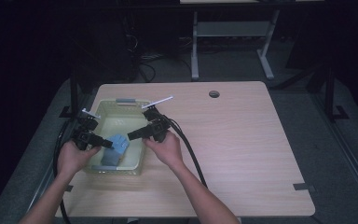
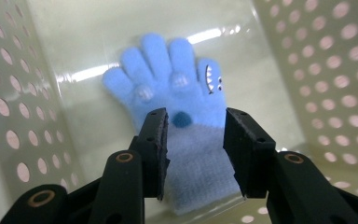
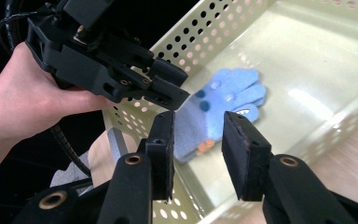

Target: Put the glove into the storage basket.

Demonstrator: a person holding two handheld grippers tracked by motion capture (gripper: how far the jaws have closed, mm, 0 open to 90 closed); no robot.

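Note:
A light blue knitted glove point(image 1: 118, 145) with a paler cuff lies flat on the floor of a pale yellow perforated basket point(image 1: 121, 103), fingers spread. In the left gripper view the glove point(image 2: 177, 88) lies below my left gripper point(image 2: 196, 116), whose jaws stand apart over the cuff without pressing on it. The left gripper point(image 1: 106, 142) reaches in over the basket's left wall. My right gripper point(image 1: 133, 136) comes in from the basket's right side. In its own view the right gripper point(image 3: 196, 119) is open and holds nothing, with the glove point(image 3: 223, 100) and the left gripper point(image 3: 175, 93) beyond it.
The basket stands on the left part of a wooden table point(image 1: 242, 140). A round cable hole point(image 1: 214, 94) sits near the far edge. Black cables point(image 1: 191, 154) trail from both grippers toward the near edge. The basket walls point(image 2: 9, 93) close in on both sides of the glove.

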